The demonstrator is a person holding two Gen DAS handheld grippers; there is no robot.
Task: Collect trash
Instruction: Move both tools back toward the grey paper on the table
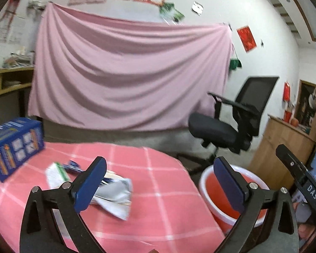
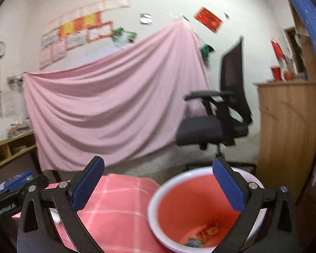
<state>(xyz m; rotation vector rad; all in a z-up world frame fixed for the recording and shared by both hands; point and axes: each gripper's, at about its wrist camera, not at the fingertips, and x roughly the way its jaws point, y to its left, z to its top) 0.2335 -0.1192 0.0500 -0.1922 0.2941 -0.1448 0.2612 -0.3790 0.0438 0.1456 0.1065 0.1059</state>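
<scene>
My left gripper is open and empty above the table with the pink checked cloth. A silver-grey wrapper lies on the cloth by its left finger, with a white-and-green wrapper and a small blue wrapper further left. A red bin with a white rim stands beside the table at the right. My right gripper is open and empty over that bin, which holds a few small wrappers at its bottom.
A blue box sits on the table's far left. A black office chair stands beyond the bin, a wooden cabinet to its right. A pink sheet hangs on the back wall. Shelves stand at the left.
</scene>
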